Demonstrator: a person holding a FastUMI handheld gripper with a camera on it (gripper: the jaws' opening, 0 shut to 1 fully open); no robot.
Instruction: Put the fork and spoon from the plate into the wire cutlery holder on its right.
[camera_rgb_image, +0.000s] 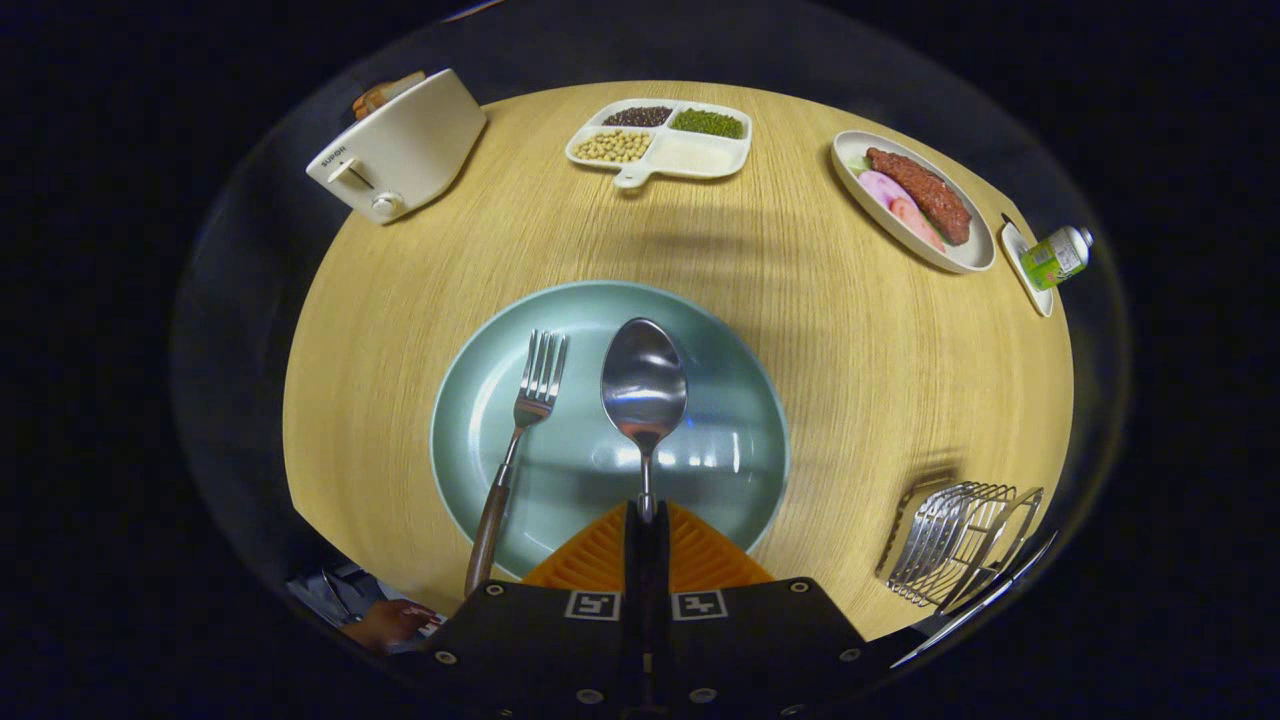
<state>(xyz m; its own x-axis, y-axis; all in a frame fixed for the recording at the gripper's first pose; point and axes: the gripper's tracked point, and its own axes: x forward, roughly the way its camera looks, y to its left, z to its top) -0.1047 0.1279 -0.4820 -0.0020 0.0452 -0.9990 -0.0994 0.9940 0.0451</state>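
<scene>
Spoon (644, 385) handle sits pinched in my hand-held gripper (646, 520), fingers closed on its thin neck, bowl pointing ahead over the plate (470, 400). I'd judge the lift wants to go straight up, keeping it level, then swing right to the wire cutlery holder (960, 545) near the bench (850, 330) edge. Polished steel, glossy. Fork (520, 440), wooden-handled, lies just left on the plate.

Even overhead light keeps the tabletop (820, 340) bright and sharp. White glare streaks the plate (720, 455) and spoon (643, 385). Soft shadows cross the wood beyond the plate. Fisheye bending warps and dims the edges.
</scene>
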